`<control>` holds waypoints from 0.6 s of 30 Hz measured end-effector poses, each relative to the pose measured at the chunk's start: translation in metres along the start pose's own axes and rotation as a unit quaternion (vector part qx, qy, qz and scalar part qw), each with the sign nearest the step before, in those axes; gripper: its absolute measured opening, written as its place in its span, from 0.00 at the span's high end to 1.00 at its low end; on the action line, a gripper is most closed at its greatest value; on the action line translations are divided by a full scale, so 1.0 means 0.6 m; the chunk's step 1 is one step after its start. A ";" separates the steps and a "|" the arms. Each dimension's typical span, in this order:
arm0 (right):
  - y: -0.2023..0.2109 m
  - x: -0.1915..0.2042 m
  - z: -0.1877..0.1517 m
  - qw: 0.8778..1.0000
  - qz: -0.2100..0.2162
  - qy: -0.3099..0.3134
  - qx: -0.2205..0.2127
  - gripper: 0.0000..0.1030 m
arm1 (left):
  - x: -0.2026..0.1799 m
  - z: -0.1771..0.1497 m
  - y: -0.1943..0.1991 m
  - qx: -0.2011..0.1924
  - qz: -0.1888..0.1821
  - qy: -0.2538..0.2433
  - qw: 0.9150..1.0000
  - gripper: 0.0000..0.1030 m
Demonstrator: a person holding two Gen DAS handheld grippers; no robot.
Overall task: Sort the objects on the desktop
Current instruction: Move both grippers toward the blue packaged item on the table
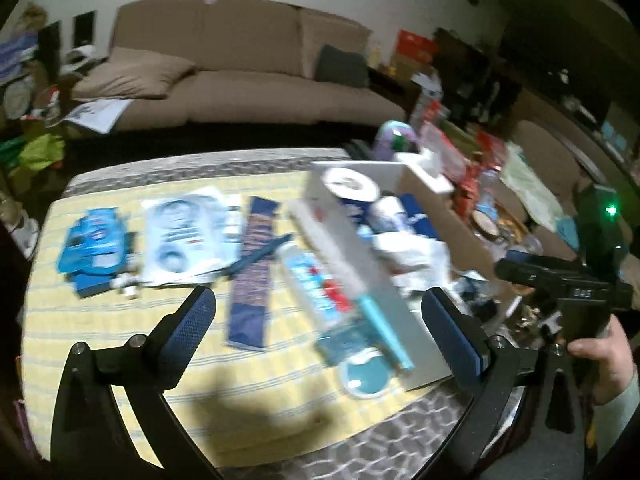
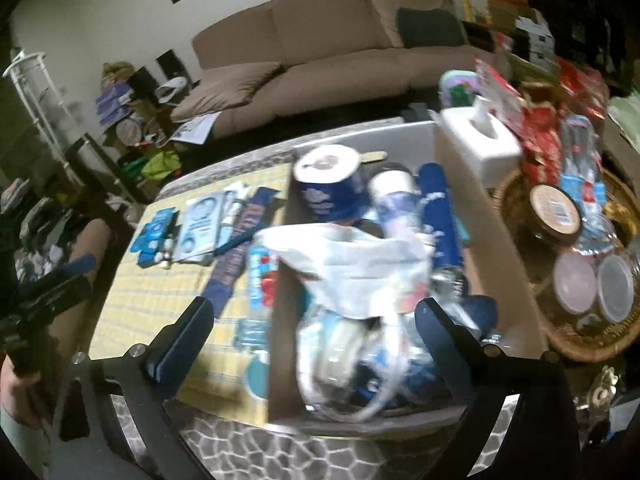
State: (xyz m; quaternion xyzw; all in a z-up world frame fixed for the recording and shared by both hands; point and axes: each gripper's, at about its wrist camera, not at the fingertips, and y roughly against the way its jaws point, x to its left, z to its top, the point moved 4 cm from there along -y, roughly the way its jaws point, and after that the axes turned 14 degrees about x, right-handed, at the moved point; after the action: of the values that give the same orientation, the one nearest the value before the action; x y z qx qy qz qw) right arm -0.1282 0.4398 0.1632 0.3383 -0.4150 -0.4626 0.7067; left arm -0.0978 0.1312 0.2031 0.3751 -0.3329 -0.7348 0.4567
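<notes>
Both fisheye views are dim indoors, with black vignetted corners and lines bowing toward the edges. Light falls brightest on the yellow striped tablecloth, where a soft dark shadow pools near. Motion blur smears the open cardboard box and its contents; a small green indicator light glares far right.

A cardboard box stood open on the yellow cloth, crammed with a white bag, a paper roll and a blue tube. Beside it on the cloth were laid flat items — a blue packet, a white pouch, a dark patterned strip and a toothpaste tube touching the box wall.
</notes>
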 end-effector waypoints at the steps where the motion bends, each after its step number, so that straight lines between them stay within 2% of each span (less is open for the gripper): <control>1: -0.004 0.017 0.002 1.000 0.002 0.006 0.001 0.00 | 0.020 -0.006 0.007 -0.001 0.006 0.006 1.000 0.00; 5: -0.023 0.080 0.011 0.999 0.012 0.029 0.001 0.00 | 0.092 -0.031 0.028 -0.007 0.038 0.017 0.999 0.00; 11: -0.072 0.175 0.023 0.998 0.029 0.059 0.007 0.00 | 0.189 -0.065 0.039 -0.003 0.062 0.039 0.997 0.00; 18: -0.151 0.260 0.041 0.995 0.043 0.090 0.012 0.00 | 0.334 -0.097 0.024 0.001 0.091 0.102 0.991 0.00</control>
State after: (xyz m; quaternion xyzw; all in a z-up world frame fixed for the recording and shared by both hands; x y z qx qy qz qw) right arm -0.1483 0.2609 0.1383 0.3688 -0.3693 -0.3944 0.7564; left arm -0.1022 -0.0672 0.1364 0.4170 -0.3182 -0.6474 0.5530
